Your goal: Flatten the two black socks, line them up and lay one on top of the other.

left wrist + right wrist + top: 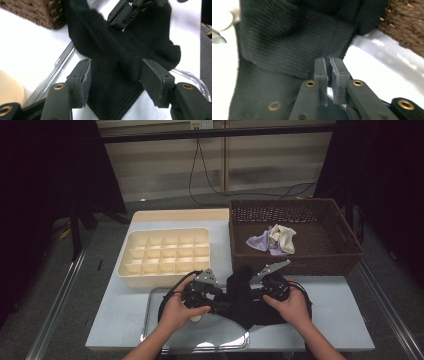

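Sock [242,296], black and ribbed at the cuff, lies crumpled between the two hands on the table [330,320], partly over the clear tray [150,320], just in front of the brown basket [350,255]. Its long axis runs roughly from the basket toward the person. The left gripper [113,82] stands released, jaws straddling the cuff without pressing. The right gripper [329,72] is clenched on the cuff's edge.
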Motion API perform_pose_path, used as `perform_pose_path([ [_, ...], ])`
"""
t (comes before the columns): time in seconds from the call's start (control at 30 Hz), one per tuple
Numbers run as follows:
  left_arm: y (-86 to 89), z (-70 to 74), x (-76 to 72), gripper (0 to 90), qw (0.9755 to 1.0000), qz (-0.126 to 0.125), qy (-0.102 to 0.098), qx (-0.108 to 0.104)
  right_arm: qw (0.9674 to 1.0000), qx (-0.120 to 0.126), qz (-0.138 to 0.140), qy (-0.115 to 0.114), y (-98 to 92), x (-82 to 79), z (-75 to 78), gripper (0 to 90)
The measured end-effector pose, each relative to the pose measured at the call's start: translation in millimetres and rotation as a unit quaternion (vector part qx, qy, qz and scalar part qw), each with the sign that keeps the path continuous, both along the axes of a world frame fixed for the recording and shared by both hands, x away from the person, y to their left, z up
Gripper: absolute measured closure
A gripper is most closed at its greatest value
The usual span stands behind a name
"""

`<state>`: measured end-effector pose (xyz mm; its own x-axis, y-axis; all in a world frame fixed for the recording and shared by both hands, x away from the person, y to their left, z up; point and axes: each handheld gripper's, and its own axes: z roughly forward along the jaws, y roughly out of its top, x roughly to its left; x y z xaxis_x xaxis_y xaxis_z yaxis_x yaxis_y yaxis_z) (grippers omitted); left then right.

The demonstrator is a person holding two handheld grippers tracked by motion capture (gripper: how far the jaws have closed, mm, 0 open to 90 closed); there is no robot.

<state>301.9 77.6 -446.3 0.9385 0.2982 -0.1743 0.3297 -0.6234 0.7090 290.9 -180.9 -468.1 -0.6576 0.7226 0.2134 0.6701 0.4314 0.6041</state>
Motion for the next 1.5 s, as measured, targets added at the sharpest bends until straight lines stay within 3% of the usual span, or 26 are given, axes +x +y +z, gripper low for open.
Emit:
perform_pose_path([
  [0.13, 1.4, 5.9, -1.5, 41.8, 0.9999, -0.007, -0.009, 0.004, 0.9996, 0.025, 0.007, -0.004, 2.9, -2.0, 10.6, 85.0],
  [0.33, 1.0, 8.6, -4.4, 38.0, 0.9991, 0.004, -0.038, -0.017, 0.9982, 0.05, 0.031, -0.015, 13.6, -8.0, 27.1, 85.0],
  [0.37, 2.1, 11.2, -4.4, 37.9, 0.999, 0.002, -0.045, -0.004, 0.998, 0.051, 0.033, -0.018, 15.0, -8.8, 28.6, 85.1],
  [0.43, 3.3, 13.4, -4.6, 36.5, 0.9989, 0.003, -0.044, -0.015, 0.9977, 0.053, 0.037, -0.021, 17.0, -9.7, 30.0, 85.0],
  [0.53, 3.1, 14.6, -6.3, 35.9, 0.9987, -0.012, -0.049, 0.001, 0.9976, 0.057, 0.036, -0.017, 17.5, -9.9, 29.3, 85.0],
  [0.57, 1.0, 13.0, -8.3, 36.7, 0.9992, -0.013, -0.038, -0.001, 0.9974, 0.059, 0.037, -0.017, 17.8, -9.6, 28.7, 85.0],
  [0.73, -7.5, 3.4, -9.0, 42.9, 0.9991, -0.033, -0.024, 0.014, 0.9966, 0.068, 0.043, -0.015, 22.5, -8.8, 29.7, 85.1],
  [0.83, -9.7, -3.2, -6.2, 37.7, 0.9989, -0.023, -0.035, 0.023, 0.9961, 0.069, 0.053, -0.014, 29.5, -9.6, 33.9, 85.0],
  [0.9, -8.0, -5.2, -2.8, 37.6, 0.9991, -0.021, -0.03, 0.023, 0.996, 0.068, 0.055, -0.017, 31.1, -9.5, 34.8, 85.0],
  [1.1, -2.6, -2.2, -2.5, 32.9, 0.9995, -0.008, -0.024, 0.019, 0.9961, 0.063, 0.058, -0.018, 34.7, -7.2, 37.6, 84.9],
  [1.13, -0.8, -1.3, -1.6, 32.9, 0.9992, -0.013, -0.025, 0.027, 0.9964, 0.059, 0.057, -0.019, 35.4, -6.5, 37.5, 84.9],
  [1.3, 8.1, 1.5, -3.3, 27.3, 0.9993, 0.008, -0.026, 0.025, 0.9965, 0.054, 0.061, -0.013, 39.0, -2.3, 34.3, 84.9],
  [1.4, 12.3, 6.9, -7.4, 29.1, 0.9995, 0.017, -0.025, 0.01, 0.9964, 0.057, 0.062, -0.012, 40.4, -0.2, 32.4, 84.8],
  [1.5, 13.7, 11.4, -10.9, 33.1, 0.9996, 0.009, -0.028, 0.003, 0.9962, 0.055, 0.067, -0.01, 44.7, 1.9, 32.0, 84.8],
])
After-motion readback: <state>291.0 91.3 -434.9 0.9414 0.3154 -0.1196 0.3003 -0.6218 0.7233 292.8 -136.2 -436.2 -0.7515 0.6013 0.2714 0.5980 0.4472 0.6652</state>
